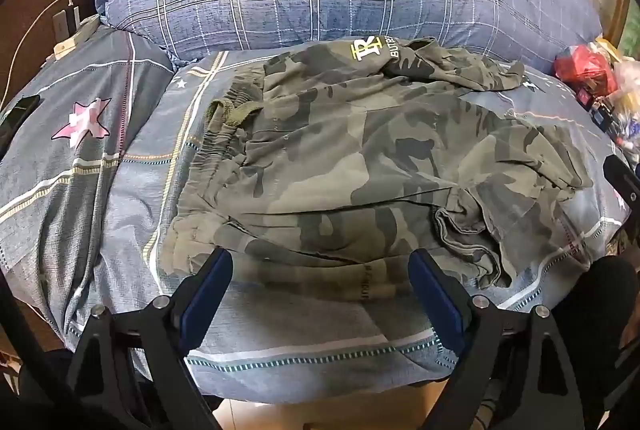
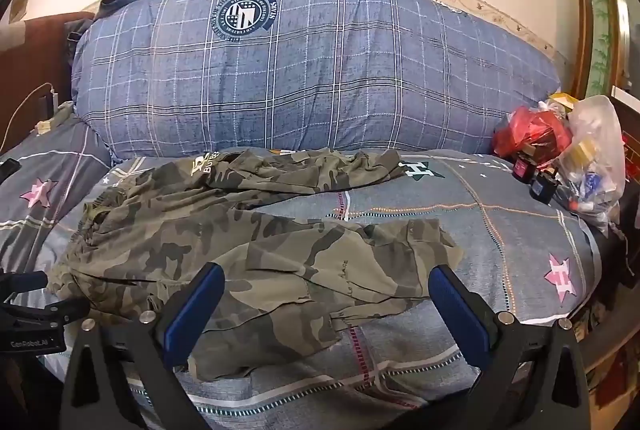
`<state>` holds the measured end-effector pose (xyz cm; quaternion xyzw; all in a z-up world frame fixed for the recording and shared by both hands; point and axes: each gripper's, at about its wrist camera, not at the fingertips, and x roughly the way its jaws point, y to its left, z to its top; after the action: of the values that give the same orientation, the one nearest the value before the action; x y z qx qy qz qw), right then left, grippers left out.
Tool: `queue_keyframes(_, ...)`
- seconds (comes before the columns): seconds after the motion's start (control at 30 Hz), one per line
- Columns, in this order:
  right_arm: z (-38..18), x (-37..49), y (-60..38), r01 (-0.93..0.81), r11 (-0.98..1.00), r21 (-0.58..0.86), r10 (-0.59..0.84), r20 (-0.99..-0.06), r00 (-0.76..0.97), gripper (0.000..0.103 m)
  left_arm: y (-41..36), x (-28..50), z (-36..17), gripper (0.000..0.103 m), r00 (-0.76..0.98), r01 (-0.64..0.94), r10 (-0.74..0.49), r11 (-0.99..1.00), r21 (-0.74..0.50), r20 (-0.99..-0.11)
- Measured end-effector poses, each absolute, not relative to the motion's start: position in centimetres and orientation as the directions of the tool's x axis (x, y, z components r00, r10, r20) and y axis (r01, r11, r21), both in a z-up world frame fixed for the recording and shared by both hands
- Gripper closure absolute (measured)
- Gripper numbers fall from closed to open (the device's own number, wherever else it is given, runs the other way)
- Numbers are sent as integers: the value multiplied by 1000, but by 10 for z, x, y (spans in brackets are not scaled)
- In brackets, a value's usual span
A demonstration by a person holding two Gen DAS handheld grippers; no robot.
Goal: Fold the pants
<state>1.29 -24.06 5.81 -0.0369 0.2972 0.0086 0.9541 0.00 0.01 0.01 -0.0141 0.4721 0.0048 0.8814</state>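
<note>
Camouflage pants lie loosely spread and rumpled on a grey-blue patterned bed cover, waistband to the left, legs to the right. They also show in the right wrist view, with one leg stretched along the back and the other near the front. My left gripper is open and empty, its blue pads just above the pants' near edge. My right gripper is open and empty over the near leg. The left gripper's body shows at the left edge of the right wrist view.
A large blue checked quilt roll lies behind the pants. Plastic bags with small items sit at the back right. A phone and a charger with cable are at the left. The bed's front edge is below my grippers.
</note>
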Motion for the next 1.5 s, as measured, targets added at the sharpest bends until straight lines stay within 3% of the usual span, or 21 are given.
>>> queue_keyframes(0.8, 70, 18, -230, -75, 995, -73, 22, -555, 832, 0, 1, -3, 6, 13, 602, 5, -48, 998, -57, -797)
queue_keyframes(1.5, 62, 25, -215, -118, 991, -57, 63, -581, 812, 0, 35, 3, 3, 13, 607, -39, 40, 999, 20, -794)
